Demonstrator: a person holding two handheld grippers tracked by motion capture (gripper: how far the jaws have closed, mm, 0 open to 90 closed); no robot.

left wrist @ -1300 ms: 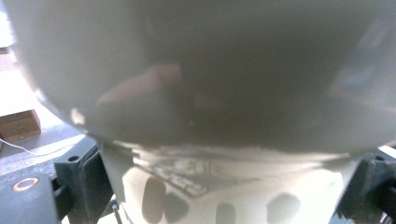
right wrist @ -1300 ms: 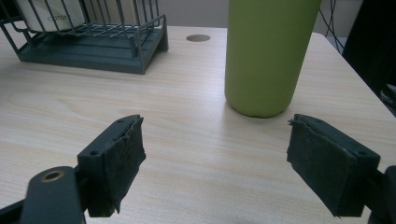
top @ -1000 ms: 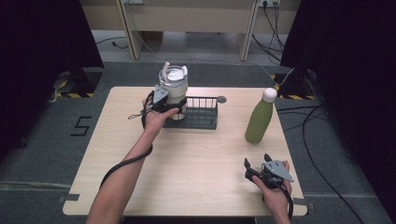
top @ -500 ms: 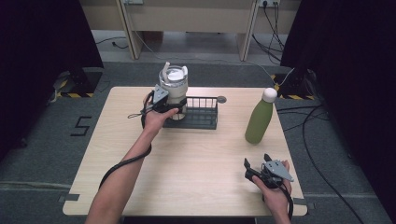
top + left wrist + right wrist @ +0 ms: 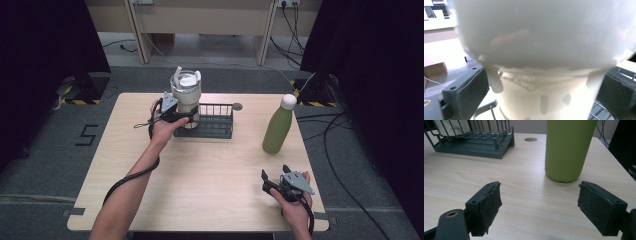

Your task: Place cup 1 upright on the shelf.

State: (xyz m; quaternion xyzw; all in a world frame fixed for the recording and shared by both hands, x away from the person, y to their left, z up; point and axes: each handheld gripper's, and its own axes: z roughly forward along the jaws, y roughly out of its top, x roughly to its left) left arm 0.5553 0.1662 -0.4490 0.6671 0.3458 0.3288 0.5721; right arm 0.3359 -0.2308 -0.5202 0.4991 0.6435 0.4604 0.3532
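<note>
White plastic blender jug with a clear-rimmed lid (image 5: 186, 95) stands upright at the left end of the dark wire rack with a solid tray base (image 5: 215, 121), on the far half of the light wooden table (image 5: 200, 175). Whether its base rests on the rack floor or hangs just above it cannot be told from the high view.

Left gripper (image 5: 176, 114): at the jug's lower body, reaching in from the near-left side. In the left gripper view the jug (image 5: 541, 65) sits between the two black padded jaws; the narrower lower section spans the gap, with the left pad (image 5: 472, 93) right at its wall and the right pad close against the other side. Read as clamped on the jug; the exact contact line is blurred by closeness.

Right gripper (image 5: 274, 181): held low over the near-right corner of the table, well apart from the jug. In the right gripper view its jaws stand apart with nothing between them but bare tabletop.

Tall matte green bottle with a white rounded cap (image 5: 278, 125) stands upright to the right of the rack, apart from it, and beyond the right gripper. In the right gripper view the bottle's base (image 5: 566, 150) lies ahead of the open jaws, not touching them.

A small round grommet hole (image 5: 237, 106) sits in the table just behind the rack's right end.
</note>
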